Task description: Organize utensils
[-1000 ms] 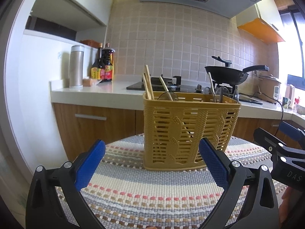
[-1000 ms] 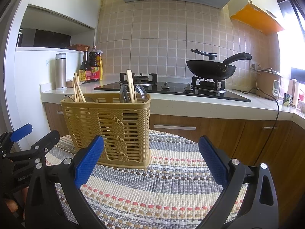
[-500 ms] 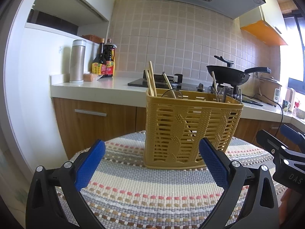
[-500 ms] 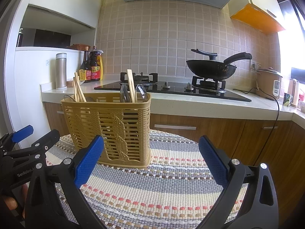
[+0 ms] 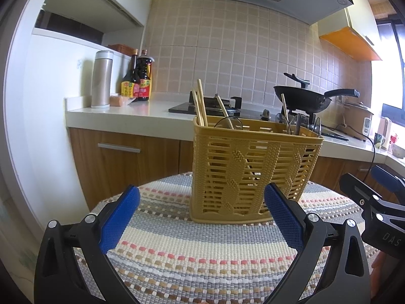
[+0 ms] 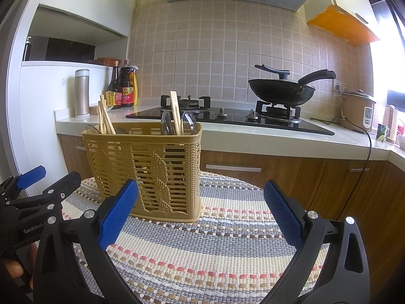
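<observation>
Yellow lattice basket (image 5: 253, 169) upright on the striped woven mat (image 5: 202, 248), toward its far edge, holding chopsticks (image 5: 201, 106) and spoons (image 6: 188, 124). Left gripper (image 5: 202, 217) spread wide and empty, near the basket. Right gripper (image 6: 201, 214) likewise wide apart, empty, basket ahead-left. Wok (image 6: 281, 92) on the stove beyond.

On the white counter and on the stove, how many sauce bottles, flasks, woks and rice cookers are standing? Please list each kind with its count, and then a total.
sauce bottles: 2
steel flask: 1
black wok: 1
rice cooker: 1
Total: 5
</observation>
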Available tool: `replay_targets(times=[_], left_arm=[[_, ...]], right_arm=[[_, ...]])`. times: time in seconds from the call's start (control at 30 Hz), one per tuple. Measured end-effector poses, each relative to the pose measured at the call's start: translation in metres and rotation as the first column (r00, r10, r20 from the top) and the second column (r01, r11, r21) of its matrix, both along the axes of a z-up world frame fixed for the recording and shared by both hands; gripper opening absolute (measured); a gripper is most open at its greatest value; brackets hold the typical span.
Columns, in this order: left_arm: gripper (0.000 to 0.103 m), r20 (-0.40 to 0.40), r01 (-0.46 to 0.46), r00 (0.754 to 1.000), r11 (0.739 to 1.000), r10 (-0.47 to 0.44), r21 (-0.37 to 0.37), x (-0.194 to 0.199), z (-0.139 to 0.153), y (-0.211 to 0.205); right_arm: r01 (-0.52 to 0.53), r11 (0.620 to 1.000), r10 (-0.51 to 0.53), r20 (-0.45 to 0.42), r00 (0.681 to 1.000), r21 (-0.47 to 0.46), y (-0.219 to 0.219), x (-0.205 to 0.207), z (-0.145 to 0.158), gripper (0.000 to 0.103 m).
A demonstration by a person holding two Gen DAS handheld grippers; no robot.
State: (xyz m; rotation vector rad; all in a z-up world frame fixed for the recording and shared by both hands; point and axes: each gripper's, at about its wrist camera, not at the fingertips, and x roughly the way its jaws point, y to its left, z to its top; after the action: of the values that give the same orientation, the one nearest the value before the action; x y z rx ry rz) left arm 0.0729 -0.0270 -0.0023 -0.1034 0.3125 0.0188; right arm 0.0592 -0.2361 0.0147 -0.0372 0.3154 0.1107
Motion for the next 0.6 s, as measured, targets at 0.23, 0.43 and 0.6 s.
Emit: replay_targets(times=[0.23,0.43,0.6], left_arm=[[0.095,0.002,0.001,1.0,1.0,-0.001,0.006,-0.0009,0.0001,-0.0019],[0.095,0.001,0.001,1.0,1.0,-0.001,0.007,-0.001,0.0003,-0.002],[0.095,0.001,0.0,1.0,1.0,0.0,0.009,-0.0017,0.0005,-0.0032]], right_arm=[[-0.007,1.0,0.007,0.001,1.0,-0.004,0.001,-0.0001,-0.0011,0.095],[-0.006,1.0,0.006,0.001,1.0,-0.003,0.0011,-0.0002,-0.0011,0.095],[-0.006,1.0,0.006,0.001,1.0,-0.003,0.0014,0.0,-0.001,0.095]])
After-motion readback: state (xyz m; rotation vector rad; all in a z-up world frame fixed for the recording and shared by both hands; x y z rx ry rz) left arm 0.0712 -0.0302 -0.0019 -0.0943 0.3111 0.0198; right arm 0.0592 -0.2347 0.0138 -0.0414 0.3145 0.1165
